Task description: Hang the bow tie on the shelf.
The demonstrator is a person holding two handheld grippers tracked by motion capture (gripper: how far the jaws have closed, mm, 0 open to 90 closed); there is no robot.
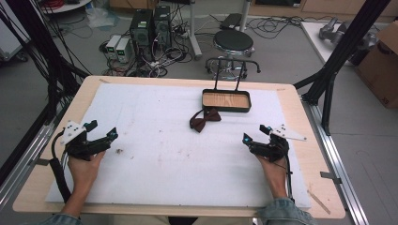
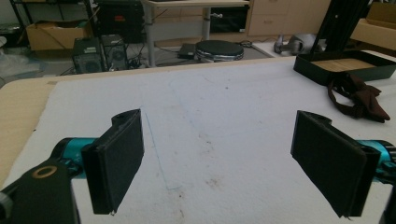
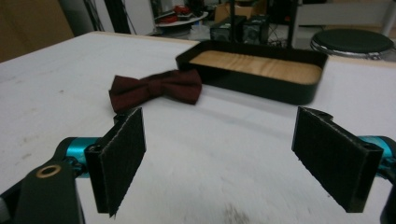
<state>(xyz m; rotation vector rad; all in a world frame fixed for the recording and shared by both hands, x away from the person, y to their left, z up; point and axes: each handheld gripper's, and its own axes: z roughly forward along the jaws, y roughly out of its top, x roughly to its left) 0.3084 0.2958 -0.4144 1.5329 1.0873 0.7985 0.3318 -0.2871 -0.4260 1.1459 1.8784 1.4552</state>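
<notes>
Both grippers, left and right, rested on the table with jaws spread wide, empty. Bow tie lay just before the tray. Likely pre-grasp; next move probably needs the right gripper reaching forward.

Both grippers were black with bright blue bits near the jaws. The left gripper and right gripper each had a grey three-cornered plate and a black cable. The person wore denim sleeves.
</notes>
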